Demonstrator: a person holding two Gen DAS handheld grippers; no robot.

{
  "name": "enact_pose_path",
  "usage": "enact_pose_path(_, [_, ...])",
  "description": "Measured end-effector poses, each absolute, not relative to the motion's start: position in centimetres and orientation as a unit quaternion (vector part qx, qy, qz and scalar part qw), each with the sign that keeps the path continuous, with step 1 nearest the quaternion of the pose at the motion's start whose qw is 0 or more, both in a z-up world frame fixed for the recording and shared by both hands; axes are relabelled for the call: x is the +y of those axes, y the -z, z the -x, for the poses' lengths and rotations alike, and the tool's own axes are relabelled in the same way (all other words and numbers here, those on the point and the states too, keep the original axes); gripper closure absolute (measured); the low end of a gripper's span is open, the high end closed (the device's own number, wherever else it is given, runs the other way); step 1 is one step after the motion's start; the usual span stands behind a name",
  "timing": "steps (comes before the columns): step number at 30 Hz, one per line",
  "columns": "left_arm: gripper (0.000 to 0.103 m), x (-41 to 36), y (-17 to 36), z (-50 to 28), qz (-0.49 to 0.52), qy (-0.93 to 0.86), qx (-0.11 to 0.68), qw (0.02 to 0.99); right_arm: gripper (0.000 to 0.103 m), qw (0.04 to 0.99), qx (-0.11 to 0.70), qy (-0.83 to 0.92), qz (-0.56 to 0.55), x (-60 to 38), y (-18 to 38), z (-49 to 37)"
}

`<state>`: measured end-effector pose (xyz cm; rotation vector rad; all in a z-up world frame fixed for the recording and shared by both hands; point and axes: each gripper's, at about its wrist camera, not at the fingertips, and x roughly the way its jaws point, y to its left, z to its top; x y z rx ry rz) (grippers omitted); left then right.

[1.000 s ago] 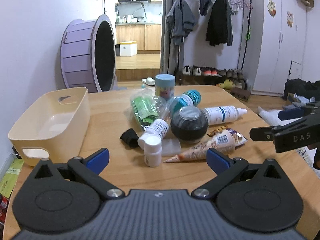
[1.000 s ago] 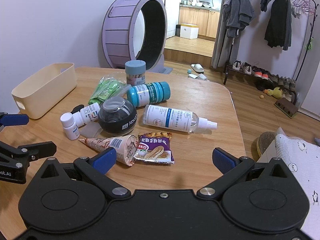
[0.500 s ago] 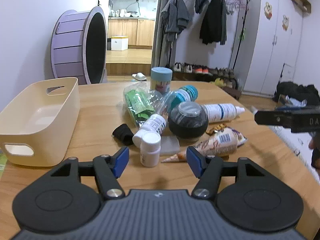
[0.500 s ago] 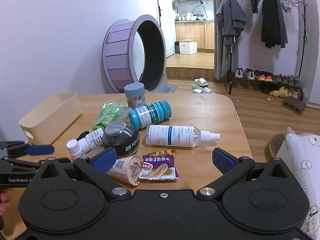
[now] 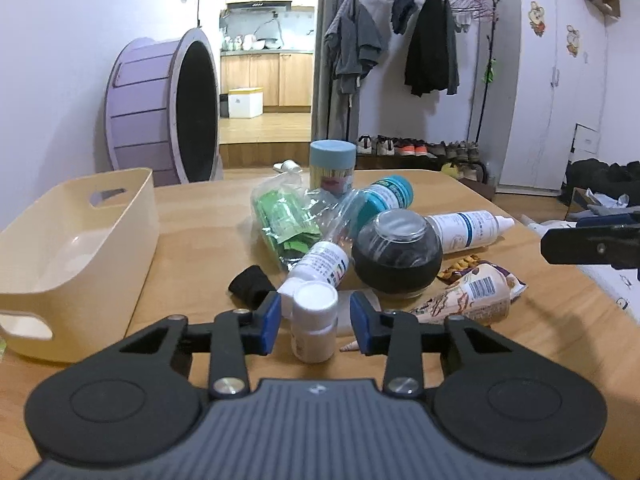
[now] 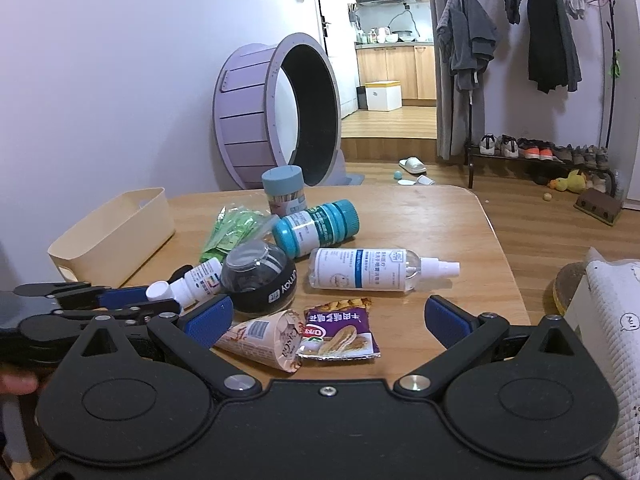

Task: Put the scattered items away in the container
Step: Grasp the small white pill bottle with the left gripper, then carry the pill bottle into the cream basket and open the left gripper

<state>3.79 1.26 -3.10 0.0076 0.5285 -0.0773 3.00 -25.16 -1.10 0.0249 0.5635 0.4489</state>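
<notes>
A small white pill bottle (image 5: 314, 320) stands upright between the blue pads of my left gripper (image 5: 314, 322); the jaws stand close on both sides with small gaps, still open. The cream container (image 5: 72, 256) sits empty to its left and also shows in the right wrist view (image 6: 116, 234). My right gripper (image 6: 328, 320) is wide open and empty, above a cone snack (image 6: 266, 338) and a purple snack packet (image 6: 340, 334). The left gripper (image 6: 132, 304) shows in the right wrist view around the white cap (image 6: 158, 290).
A pile lies on the wooden table (image 5: 200, 240): a black ball (image 5: 398, 254), a lying white bottle (image 5: 320, 264), a green packet bag (image 5: 286, 224), a teal-capped bottle (image 6: 316, 228), a spray bottle (image 6: 372, 270), a blue-lidded jar (image 5: 332, 168), a black item (image 5: 250, 284).
My left gripper moved forward and its jaws narrowed around the small white bottle. My right gripper tilted up and drew back a little, staying open.
</notes>
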Motion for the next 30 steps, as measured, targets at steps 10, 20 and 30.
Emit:
enact_pose_path(10, [0.079, 2.1, 1.0, -2.8, -0.004, 0.04, 0.222, 0.974, 0.0, 0.936, 0.275, -0.22, -0.015, -25.0, 1.0, -2.9])
enact_pose_path(20, [0.079, 10.3, -4.1, -1.8, 0.022, -0.039, 0.17, 0.984, 0.0, 0.933, 0.272, -0.236, -0.016, -23.4, 1.0, -3.1])
enact_pose_path(30, [0.079, 17.3, -3.2, -2.7, 0.039, -0.113, 0.198, 0.973, 0.0, 0.925, 0.274, -0.262, -0.002, -20.2, 1.3, -2.8])
